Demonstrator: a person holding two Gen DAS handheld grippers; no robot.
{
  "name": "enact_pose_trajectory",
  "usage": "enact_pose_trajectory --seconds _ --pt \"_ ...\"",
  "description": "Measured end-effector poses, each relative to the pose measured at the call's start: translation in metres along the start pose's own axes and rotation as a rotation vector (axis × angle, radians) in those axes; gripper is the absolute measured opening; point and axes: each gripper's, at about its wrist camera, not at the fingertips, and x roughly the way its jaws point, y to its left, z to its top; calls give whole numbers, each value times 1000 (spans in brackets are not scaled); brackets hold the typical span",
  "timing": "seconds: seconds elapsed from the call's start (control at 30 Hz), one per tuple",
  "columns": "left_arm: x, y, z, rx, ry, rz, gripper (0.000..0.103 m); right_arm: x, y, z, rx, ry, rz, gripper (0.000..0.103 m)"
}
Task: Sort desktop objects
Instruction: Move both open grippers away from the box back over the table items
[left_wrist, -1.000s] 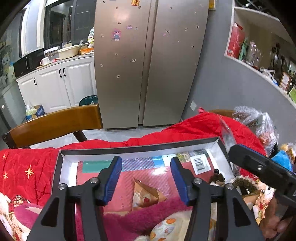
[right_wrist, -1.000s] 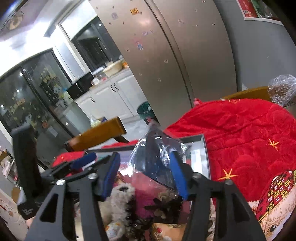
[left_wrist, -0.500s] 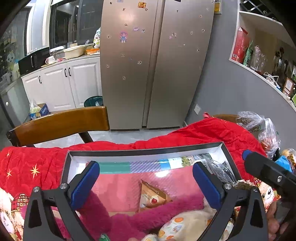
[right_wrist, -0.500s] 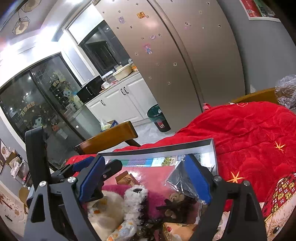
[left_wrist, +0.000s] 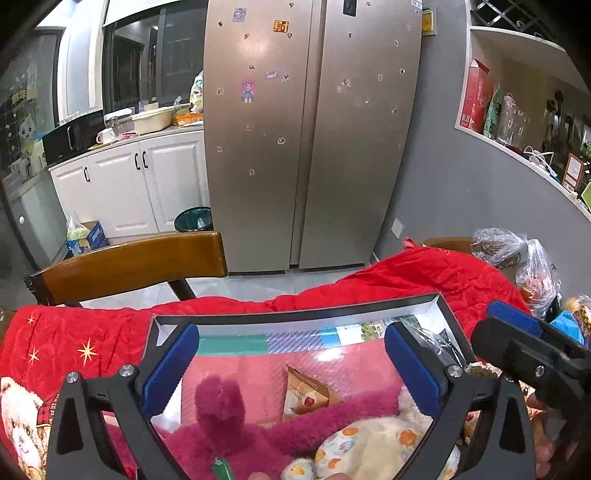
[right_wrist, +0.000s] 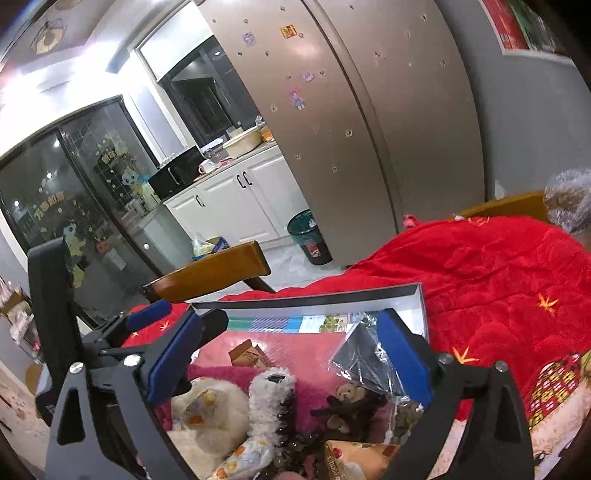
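Observation:
An open black-rimmed box lies on the red quilt. Inside it are a pink plush toy, a cream plush with orange prints and a brown snack packet. My left gripper hangs over these with its jaws wide open and nothing between the pads. My right gripper hovers over the same box, its jaws still opening and gripping nothing. A clear plastic bag lies loose by its right finger, above a small brown teddy and beside a white plush.
The red quilt covers the table around the box. A wooden chair back stands behind the table on the left. Filled plastic bags sit at the far right. A steel fridge and white cabinets stand beyond.
Both grippers have spread from about half open to wide. The right one has let go of the clear plastic bag, which dropped into the box's right end. Neither hand has shifted much.

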Motion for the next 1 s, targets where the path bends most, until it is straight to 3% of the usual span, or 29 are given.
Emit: enact_pose_trajectory --seconds 0.53,0.73,1.0 --pt "-31 4 10 -14 -57 -8 103 -42 23 10 -67 -98 -46 103" --pt "-67 8 19 -34 -121 -36 103 -77 54 17 -101 -158 -25 103" --pt "-146 17 14 -49 -207 -64 103 -147 109 8 -195 -236 -2 103"
